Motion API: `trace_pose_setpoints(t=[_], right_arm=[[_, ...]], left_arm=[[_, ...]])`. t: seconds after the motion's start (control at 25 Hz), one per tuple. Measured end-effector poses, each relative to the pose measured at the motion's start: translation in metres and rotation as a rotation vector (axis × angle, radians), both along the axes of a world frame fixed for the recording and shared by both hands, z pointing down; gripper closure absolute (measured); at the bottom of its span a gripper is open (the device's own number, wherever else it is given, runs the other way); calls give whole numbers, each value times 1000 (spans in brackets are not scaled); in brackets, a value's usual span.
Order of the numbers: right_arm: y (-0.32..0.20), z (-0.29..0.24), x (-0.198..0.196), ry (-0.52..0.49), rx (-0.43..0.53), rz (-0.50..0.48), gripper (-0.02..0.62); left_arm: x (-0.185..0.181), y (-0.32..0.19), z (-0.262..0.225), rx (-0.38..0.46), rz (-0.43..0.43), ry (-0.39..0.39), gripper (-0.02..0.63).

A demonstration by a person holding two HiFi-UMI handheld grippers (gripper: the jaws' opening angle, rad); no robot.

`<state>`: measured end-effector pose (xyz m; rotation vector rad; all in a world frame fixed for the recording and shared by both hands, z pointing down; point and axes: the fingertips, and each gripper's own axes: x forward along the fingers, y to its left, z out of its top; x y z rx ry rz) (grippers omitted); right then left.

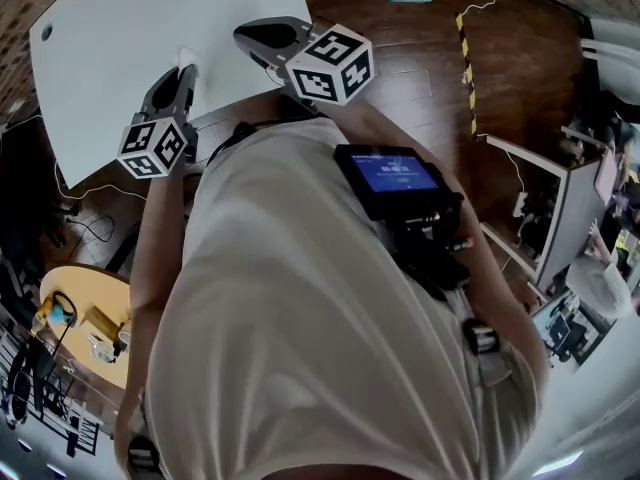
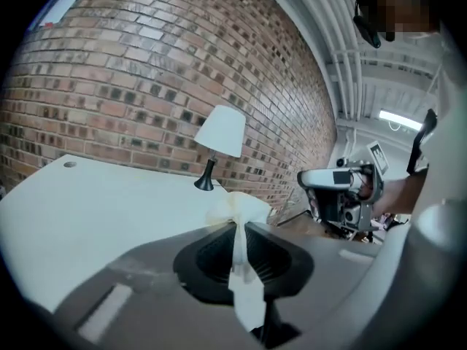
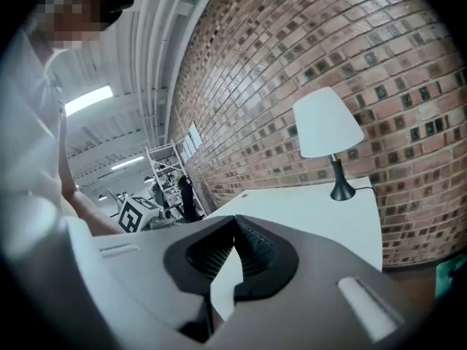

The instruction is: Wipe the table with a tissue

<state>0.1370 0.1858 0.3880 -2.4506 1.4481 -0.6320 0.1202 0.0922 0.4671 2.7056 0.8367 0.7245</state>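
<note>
A white tissue (image 2: 242, 207) is pinched between the jaws of my left gripper (image 2: 238, 230), its crumpled end sticking out past the tips and a strip hanging back between the pads. In the head view the left gripper (image 1: 184, 78) is held over the near edge of the white table (image 1: 120, 28), and the tissue (image 1: 186, 60) shows at its tip. My right gripper (image 1: 246, 36) hovers just to its right, over the same edge. The right gripper (image 3: 235, 226) has its tips together with nothing between them. Both grippers are raised above the table (image 3: 314, 210), not touching it.
A white-shaded lamp (image 2: 220, 135) on a black stem stands at the table's far end by the brick wall (image 3: 365, 42). Wooden floor (image 1: 420, 78) with a yellow-black strip (image 1: 465, 58) lies right of the table. A round yellow side table (image 1: 85, 318) and cables sit at lower left.
</note>
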Motion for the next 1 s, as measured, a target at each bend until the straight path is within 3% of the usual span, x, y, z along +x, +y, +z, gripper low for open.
trace_pose_setpoints(t=[0.2,0.36,0.56,0.76,1.0], right_arm=[[-9,2,-19,24,-12,-40,588],[-44,5,-47,34,-28,-46,588],[-86,11,-56,45,-51,-41,588],[-71,6,-51,35,-51,-63,588],[-117,6,-71,57,-57,-62,587]], left_arm=[[-8,6,-23,-39,8,71,571],[-34,-24,-31,-68,14,109,571],[-48,-73,-27,-77,6,130,571],[-39,-59,-30,-74,-16,123,571],[-58,-105,-27,-84,-14,140,571]])
